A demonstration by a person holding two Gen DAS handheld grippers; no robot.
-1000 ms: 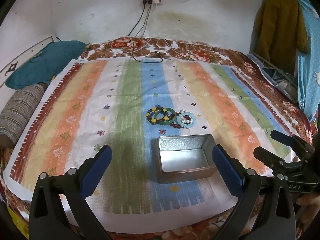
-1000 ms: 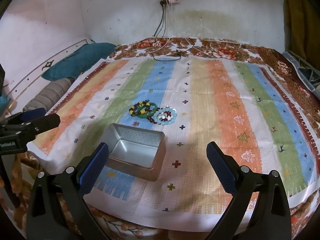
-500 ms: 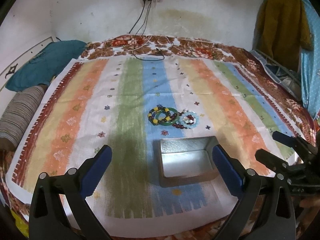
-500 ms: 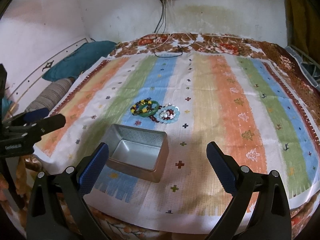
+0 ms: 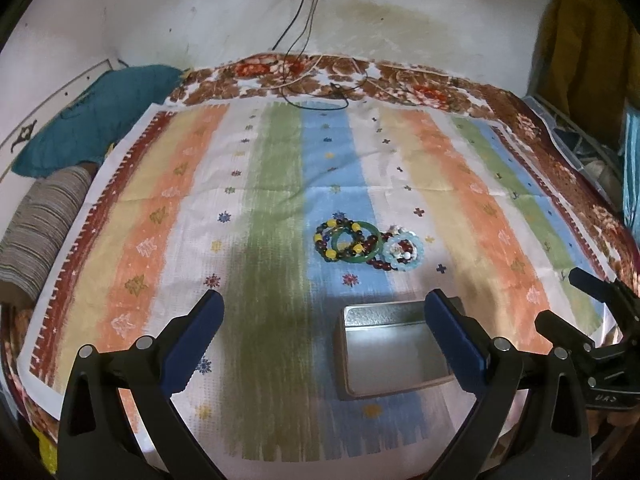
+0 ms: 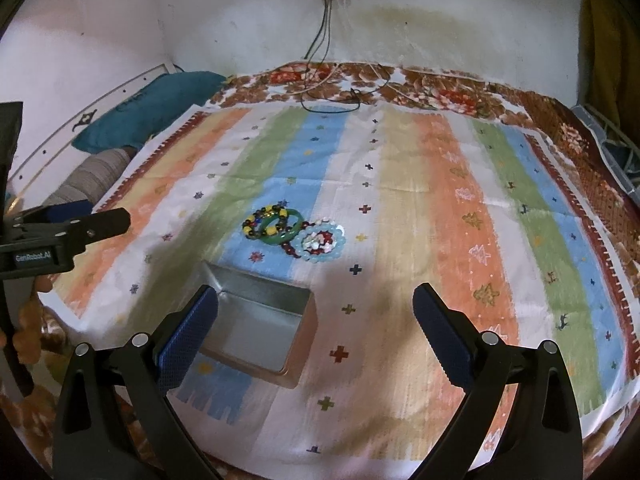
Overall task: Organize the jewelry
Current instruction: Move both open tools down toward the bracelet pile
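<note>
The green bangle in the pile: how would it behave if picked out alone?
The green bangle looks like a rigid, glossy ring, so probably stiff and slippery. The beaded bracelets overlap it, so they would likely drag along.

Tin's (image 5: pixel 394 356) near-right corner hidden behind left gripper's finger (image 5: pixel 456 340); overlapping bracelets (image 5: pixel 368 245) too small to count.

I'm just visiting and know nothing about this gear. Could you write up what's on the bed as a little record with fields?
Surface: striped woven mat over a floral bedspread
Container: open rectangular silver metal tin, nothing visible inside
Jewelry: green bangle, multicoloured bead bracelet, pale blue bead bracelet, dark red bead bracelet, overlapping in a cluster beyond the tin
Left gripper: open, empty
Right gripper: open, empty
</note>
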